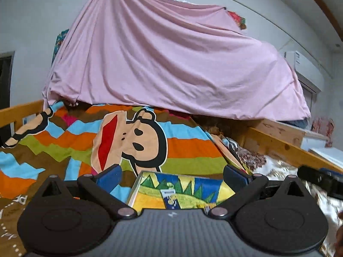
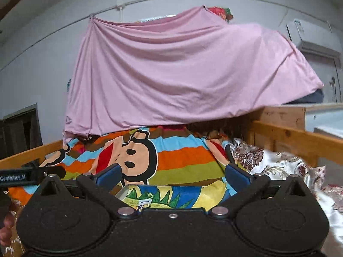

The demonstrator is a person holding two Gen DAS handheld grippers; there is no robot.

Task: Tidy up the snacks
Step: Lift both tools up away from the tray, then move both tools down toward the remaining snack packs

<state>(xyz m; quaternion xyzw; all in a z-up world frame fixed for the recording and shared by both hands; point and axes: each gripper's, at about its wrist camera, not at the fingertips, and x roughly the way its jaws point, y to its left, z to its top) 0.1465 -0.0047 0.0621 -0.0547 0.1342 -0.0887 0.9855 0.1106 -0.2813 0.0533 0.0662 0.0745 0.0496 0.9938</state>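
A flat snack box [image 1: 180, 192] with a blue, green and yellow cartoon landscape lies on the striped monkey blanket [image 1: 188, 147], just in front of my left gripper [image 1: 171, 176]. The left gripper is open and empty, its blue pads [image 1: 109, 176] wide apart above the box's far edge. The same box [image 2: 171, 197] shows in the right wrist view, below my right gripper [image 2: 172, 174], which is also open and empty. Each gripper's body hides the near part of the box.
A pink sheet [image 1: 171, 60] hangs over the far end of the bed. Wooden bed rails run along the left [image 1: 19, 109] and right [image 1: 289, 147]. A floral quilt [image 2: 274, 162] lies at the right. The right gripper's body [image 1: 321, 180] shows at the right edge.
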